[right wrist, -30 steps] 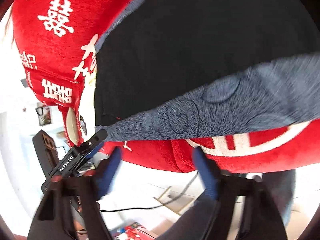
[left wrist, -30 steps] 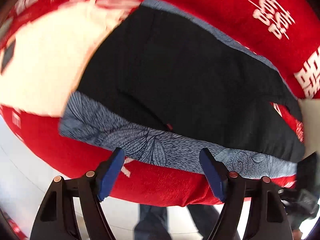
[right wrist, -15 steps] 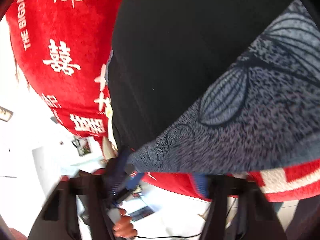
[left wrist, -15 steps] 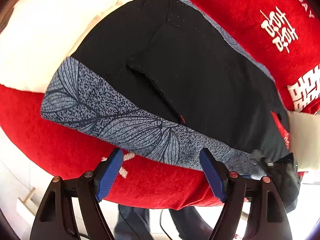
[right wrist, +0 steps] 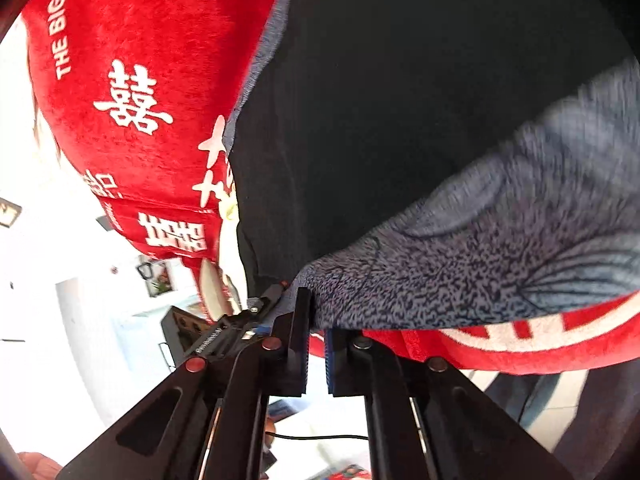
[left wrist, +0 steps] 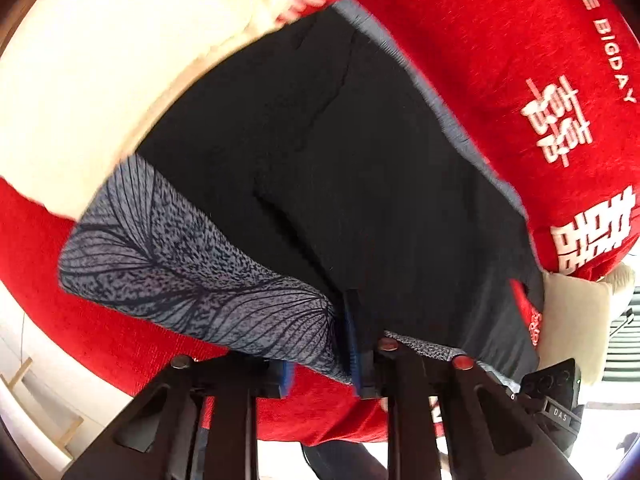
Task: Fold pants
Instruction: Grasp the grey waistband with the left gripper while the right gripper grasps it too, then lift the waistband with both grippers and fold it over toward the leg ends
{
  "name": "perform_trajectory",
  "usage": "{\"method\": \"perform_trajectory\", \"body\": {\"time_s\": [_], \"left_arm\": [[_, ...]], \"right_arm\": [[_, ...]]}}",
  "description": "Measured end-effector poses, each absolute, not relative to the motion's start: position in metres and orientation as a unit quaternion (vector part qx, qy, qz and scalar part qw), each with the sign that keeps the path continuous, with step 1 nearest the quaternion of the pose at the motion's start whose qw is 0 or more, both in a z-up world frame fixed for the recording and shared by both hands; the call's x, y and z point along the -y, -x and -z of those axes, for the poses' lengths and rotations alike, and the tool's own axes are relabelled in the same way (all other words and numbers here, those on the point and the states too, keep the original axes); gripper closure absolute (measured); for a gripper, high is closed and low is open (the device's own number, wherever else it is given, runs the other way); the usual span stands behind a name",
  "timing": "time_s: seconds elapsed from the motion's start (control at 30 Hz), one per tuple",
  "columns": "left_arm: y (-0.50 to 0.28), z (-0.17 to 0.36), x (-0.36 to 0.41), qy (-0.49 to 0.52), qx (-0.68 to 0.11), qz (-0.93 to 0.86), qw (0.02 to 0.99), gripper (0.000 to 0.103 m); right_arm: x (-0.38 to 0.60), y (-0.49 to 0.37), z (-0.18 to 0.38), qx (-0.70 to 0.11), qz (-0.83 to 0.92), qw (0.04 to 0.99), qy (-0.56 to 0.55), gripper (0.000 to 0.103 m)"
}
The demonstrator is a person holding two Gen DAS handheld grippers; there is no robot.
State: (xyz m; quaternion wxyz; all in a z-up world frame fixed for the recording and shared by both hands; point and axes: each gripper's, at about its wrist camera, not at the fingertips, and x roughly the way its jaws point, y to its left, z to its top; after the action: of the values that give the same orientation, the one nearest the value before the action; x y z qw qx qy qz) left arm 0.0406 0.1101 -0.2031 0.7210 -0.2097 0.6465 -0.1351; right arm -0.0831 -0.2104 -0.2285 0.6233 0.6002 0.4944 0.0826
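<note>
Left wrist view shows what has just happened: the left gripper [left wrist: 320, 344], whose blue pads stood spread in front of the hem a moment ago, has closed, and its jaws now pinch the grey leaf-printed waistband [left wrist: 192, 268] of the black pants [left wrist: 360, 168] at the near edge. In the right wrist view the right gripper [right wrist: 316, 340] has done the same; its jaws have just been closing and now stand pressed together on the near corner of that same patterned band, with only a thin slit between the pads. The pants lie spread flat on a red blanket [left wrist: 520, 60] printed with white characters, the black cloth running away to the far side and a cream patch [left wrist: 100, 80] of bedding to the far left. To my eye this means both near corners are secured, so lifting the edge over for a fold could begin. Counting: one pair of pants, one patterned band, two grippers, both gripping cloth, one red blanket, and one cream cushion [left wrist: 576, 320] at the right.
</note>
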Motion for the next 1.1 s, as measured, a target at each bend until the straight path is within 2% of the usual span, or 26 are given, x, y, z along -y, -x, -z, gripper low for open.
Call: {"method": "perform_trajectory", "body": {"time_s": [0.17, 0.37, 0.5, 0.67, 0.73, 0.8, 0.83, 1.0, 1.07, 1.1], "left_arm": [[-0.068, 0.15, -0.091, 0.182, -0.624, 0.158, 0.744, 0.084], [-0.143, 0.116, -0.05, 0.166, -0.602, 0.166, 0.763, 0.084], [-0.203, 0.125, -0.025, 0.168, -0.595, 0.156, 0.771, 0.084], [-0.263, 0.162, 0.0, 0.143, -0.601, 0.132, 0.775, 0.081], [-0.276, 0.179, 0.008, 0.13, -0.608, 0.122, 0.774, 0.075], [-0.283, 0.188, 0.012, 0.102, -0.599, 0.091, 0.789, 0.038], [-0.284, 0.189, 0.012, 0.095, -0.59, 0.083, 0.797, 0.035], [-0.283, 0.185, 0.012, 0.055, -0.596, 0.056, 0.799, 0.035], [-0.275, 0.177, 0.02, 0.02, -0.599, 0.056, 0.798, 0.035], [-0.269, 0.173, 0.025, 0.003, -0.6, 0.058, 0.798, 0.035]], "right_arm": [[0.227, 0.043, 0.177, -0.517, -0.119, 0.67, -0.519, 0.097], [0.265, -0.053, 0.138, -0.536, -0.168, 0.698, -0.444, 0.097], [0.283, -0.123, 0.148, -0.559, -0.176, 0.686, -0.431, 0.097], [0.3, -0.188, 0.195, -0.594, -0.17, 0.662, -0.425, 0.097], [0.307, -0.207, 0.216, -0.603, -0.167, 0.655, -0.424, 0.096], [0.313, -0.221, 0.238, -0.616, -0.158, 0.651, -0.415, 0.095], [0.315, -0.223, 0.247, -0.621, -0.156, 0.647, -0.413, 0.095], [0.323, -0.229, 0.272, -0.624, -0.152, 0.631, -0.435, 0.095], [0.323, -0.23, 0.264, -0.621, -0.15, 0.636, -0.433, 0.091], [0.321, -0.231, 0.253, -0.618, -0.153, 0.649, -0.417, 0.08]]}}
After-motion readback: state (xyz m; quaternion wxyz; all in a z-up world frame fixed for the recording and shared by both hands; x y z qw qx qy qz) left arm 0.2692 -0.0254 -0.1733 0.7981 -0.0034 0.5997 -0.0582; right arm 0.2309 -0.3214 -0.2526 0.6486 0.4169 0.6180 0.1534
